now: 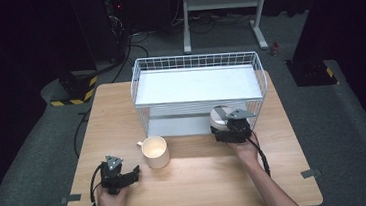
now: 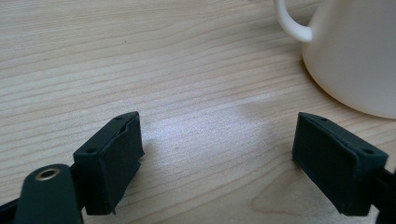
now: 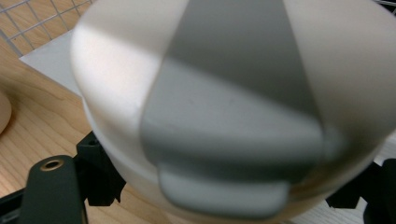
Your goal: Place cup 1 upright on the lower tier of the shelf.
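Observation:
A white round container with a grey band (image 3: pixel 224 93) sits between the jaws of my right gripper (image 3: pixel 229 182), which press on its two sides. In the high view the container (image 1: pixel 218 116) is at the front right of the white wire rack (image 1: pixel 139 81), at the mouth of its lower shelf. My right gripper (image 1: pixel 224 124) points toward the rack. A cream mug (image 1: pixel 155 152) stands on the table in front of the rack, handle to the left. My left gripper (image 1: pixel 136 172) lies low near the front left, open, pointing at the mug (image 2: pixel 359 60), with bare wood between its jaws (image 2: pixel 219 144).
The rack has a white top shelf (image 1: pixel 197 84) and a lower shelf (image 1: pixel 173 126), with wire sides. The wooden table (image 1: pixel 202 176) shows bare wood in front of the mug. Behind the table, a metal stand (image 1: pixel 222 1) and cables on the dark floor.

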The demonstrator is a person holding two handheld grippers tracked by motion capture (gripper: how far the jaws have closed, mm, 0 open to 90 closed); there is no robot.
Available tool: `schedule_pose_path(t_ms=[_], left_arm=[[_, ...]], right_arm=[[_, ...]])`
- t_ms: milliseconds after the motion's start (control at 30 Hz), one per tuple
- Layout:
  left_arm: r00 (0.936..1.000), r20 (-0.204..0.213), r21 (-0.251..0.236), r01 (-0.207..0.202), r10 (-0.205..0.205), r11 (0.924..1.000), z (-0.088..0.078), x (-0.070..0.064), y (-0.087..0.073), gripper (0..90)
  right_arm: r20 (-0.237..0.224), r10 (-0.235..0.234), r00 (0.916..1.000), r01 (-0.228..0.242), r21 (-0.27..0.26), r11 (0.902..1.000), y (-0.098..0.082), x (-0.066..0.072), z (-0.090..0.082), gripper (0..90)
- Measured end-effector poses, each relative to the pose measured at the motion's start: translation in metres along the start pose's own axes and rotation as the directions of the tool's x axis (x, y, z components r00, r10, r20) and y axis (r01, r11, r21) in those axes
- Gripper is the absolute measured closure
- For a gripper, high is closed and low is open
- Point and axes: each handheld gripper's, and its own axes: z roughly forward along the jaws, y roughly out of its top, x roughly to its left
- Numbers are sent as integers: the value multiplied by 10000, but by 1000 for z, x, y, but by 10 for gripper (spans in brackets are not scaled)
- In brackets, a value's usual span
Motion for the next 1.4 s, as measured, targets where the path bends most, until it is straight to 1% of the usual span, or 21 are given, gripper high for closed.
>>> schedule_pose_path(t_ms=[100, 233, 333, 400, 533, 633, 800, 833, 933, 1100, 1267, 1300, 1333, 1367, 1400], left_arm=[[10000, 1, 1, 3, -3, 10000, 0, 0, 0, 166], [10000, 6, 16, -3, 3, 10000, 0, 0, 0, 166], [10000, -1, 13, 7, -7, 10000, 0, 0, 0, 166], [10000, -2, 15, 3, -3, 10000, 0, 0, 0, 166], [10000, -1, 14, 4, -4, 10000, 0, 0, 0, 166], [10000, -2, 14, 7, -7, 10000, 0, 0, 0, 166], [10000, 1, 16, 5, -5, 10000, 0, 0, 0, 166], [10000, -1, 15, 5, -5, 10000, 0, 0, 0, 166], [10000, 1, 14, 7, -7, 10000, 0, 0, 0, 166], [10000, -3, 15, 5, -5, 10000, 0, 0, 0, 166], [10000, -3, 13, 9, -9, 10000, 0, 0, 0, 166], [10000, -1, 15, 5, -5, 10000, 0, 0, 0, 166], [10000, -1, 15, 6, -6, 10000, 0, 0, 0, 166], [10000, -3, 15, 6, -6, 10000, 0, 0, 0, 166], [10000, -2, 16, 5, -5, 10000, 0, 0, 0, 166]], right_arm=[[38, -91, 10000, 92, -108, 9999, 0, -2, 2, 188], [143, -132, 9998, 131, 76, 9999, 4, -2, 5, 187], [161, -91, 9998, 89, 129, 9999, 7, -4, 7, 187], [184, -162, 9997, 160, 140, 9998, 8, -4, 9, 187], [261, -153, 9995, 155, -86, 9998, 7, -6, 13, 187], [327, -102, 9994, 106, -106, 9999, 7, -6, 14, 187], [232, -205, 9995, 208, -125, 9997, 7, -8, 14, 183], [222, -138, 9997, 140, -109, 9998, 7, -8, 14, 182], [243, -136, 9996, 138, -84, 9999, 7, -8, 14, 164], [271, 242, 9993, -248, 209, 9995, 5, -9, 14, 114], [212, 108, 9997, -114, 271, 9996, 5, -10, 13, 104], [216, 183, 9996, -190, 305, 9994, 4, -9, 12, 103], [201, 112, 9997, -118, 278, 9995, 3, -9, 12, 104], [172, 198, 9997, -203, 295, 9994, 2, -8, 10, 104], [172, 120, 9998, -125, 297, 9995, 1, -9, 10, 104]])
